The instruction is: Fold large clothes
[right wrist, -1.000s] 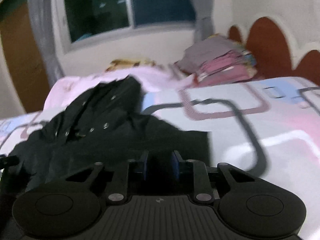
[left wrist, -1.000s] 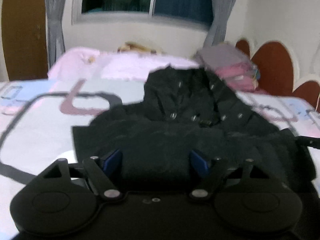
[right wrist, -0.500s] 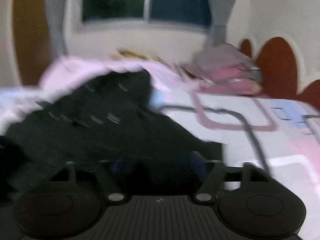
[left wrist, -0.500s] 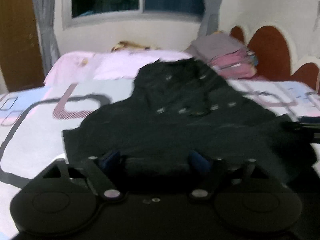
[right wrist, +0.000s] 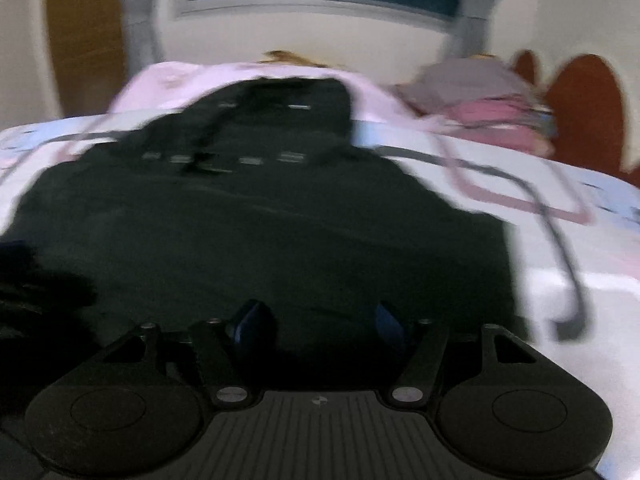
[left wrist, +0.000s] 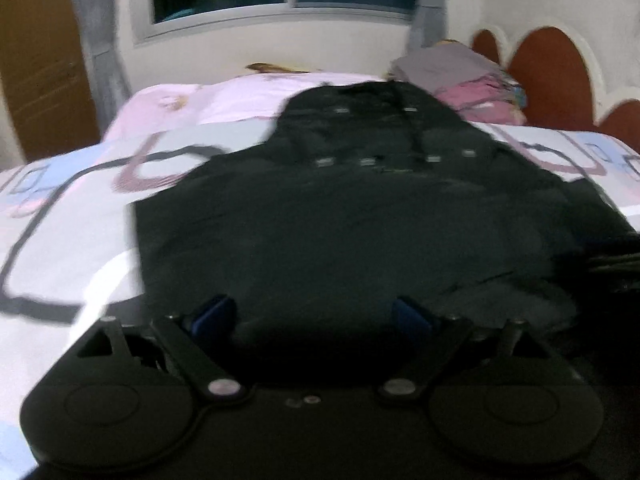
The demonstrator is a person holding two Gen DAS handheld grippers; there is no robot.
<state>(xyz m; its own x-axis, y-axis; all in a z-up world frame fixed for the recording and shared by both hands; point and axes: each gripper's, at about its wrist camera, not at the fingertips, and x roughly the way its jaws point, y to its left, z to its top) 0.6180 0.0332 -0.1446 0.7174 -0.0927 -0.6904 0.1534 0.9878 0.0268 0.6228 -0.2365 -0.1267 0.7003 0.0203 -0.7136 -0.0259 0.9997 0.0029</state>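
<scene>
A large black garment with silver snaps (left wrist: 360, 208) lies spread on the bed, its hood end toward the far pillows; it also shows in the right wrist view (right wrist: 256, 216). My left gripper (left wrist: 314, 320) is open, its blue pads wide apart over the garment's near hem, left part. My right gripper (right wrist: 316, 324) is open too, over the near hem, right part. Nothing sits between either pair of fingers. The right gripper appears as a dark shape at the left wrist view's right edge (left wrist: 616, 256).
The bed (left wrist: 68, 208) has a white, pink and blue patterned cover. A stack of folded grey and pink clothes (left wrist: 468, 80) sits at the far right by the red headboard (left wrist: 552, 76). A window, curtains and a wooden door are behind.
My right gripper opened: it was shut one second ago and its pads now stand wide apart. Both grippers shifted over the garment's near hem; the left stayed open.
</scene>
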